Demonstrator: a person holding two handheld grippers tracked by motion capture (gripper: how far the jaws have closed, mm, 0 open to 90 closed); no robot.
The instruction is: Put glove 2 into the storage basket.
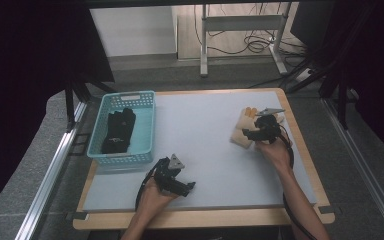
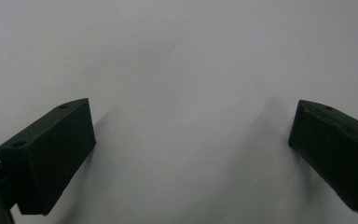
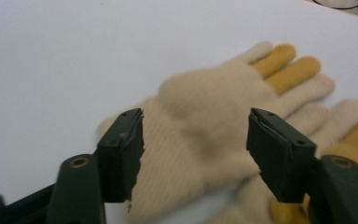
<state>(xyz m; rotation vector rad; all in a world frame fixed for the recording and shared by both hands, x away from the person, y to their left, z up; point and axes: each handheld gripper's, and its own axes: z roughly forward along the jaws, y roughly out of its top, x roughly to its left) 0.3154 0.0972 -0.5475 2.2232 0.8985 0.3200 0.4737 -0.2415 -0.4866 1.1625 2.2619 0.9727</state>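
- The high view is dim and soft, with black, underexposed corners either side of the pale table (image 1: 205, 130) — the brightest area.
- In the left gripper view, light falls evenly on the table; faint shadows trail beside the dark jaws.
- In the right gripper view, the cream gloves (image 3: 205, 135) are blurred — the jaws look sharper.

On the table (image 1: 205, 125), a basket (image 1: 147, 131) sits at my far left with a dark glove (image 1: 117, 131) in it. At the far right lie what seem to be two gloves (image 3: 214, 102), overlapping, under my right gripper (image 3: 196, 140). My left gripper (image 1: 180, 182) is at the near edge.
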